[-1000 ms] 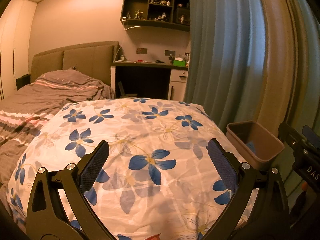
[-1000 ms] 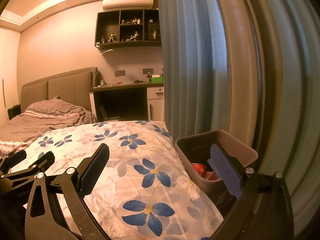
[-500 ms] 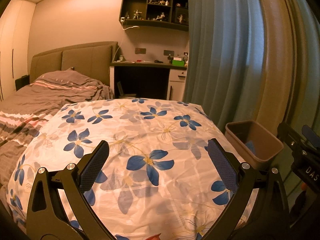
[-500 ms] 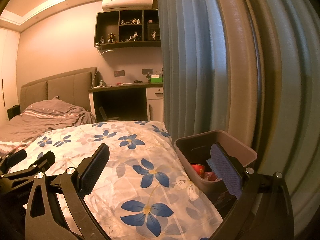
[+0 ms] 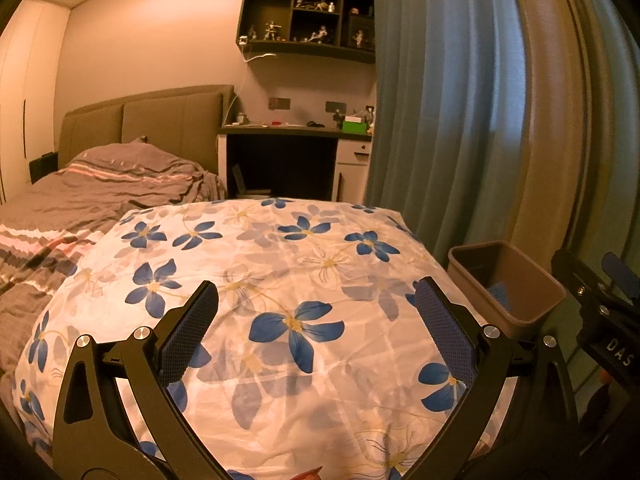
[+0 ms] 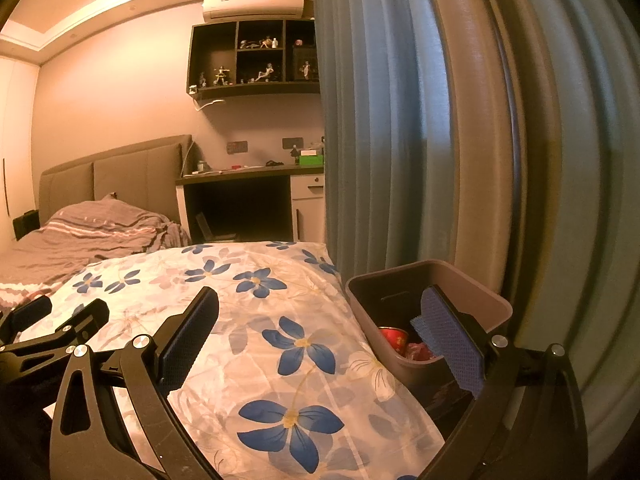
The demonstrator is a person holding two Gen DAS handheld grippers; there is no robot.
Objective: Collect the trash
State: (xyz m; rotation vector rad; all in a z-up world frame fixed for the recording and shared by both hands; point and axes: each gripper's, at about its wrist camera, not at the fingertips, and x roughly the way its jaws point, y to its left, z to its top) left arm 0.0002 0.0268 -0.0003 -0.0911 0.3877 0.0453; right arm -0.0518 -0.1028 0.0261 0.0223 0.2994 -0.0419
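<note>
Barely anything shifts since the earlier frames: the floral cover (image 5: 288, 280) drifts slightly, with the bin (image 6: 428, 312) at lower right holding a red can (image 6: 394, 338). Both the left gripper (image 5: 316, 320) and right gripper (image 6: 320, 328) hover spread wide, empty; collecting looks finished.

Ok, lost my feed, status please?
Left tool open, empty. Right tool open, empty. Bin beside bed holds red can. Floral cover shows no trash.
</note>
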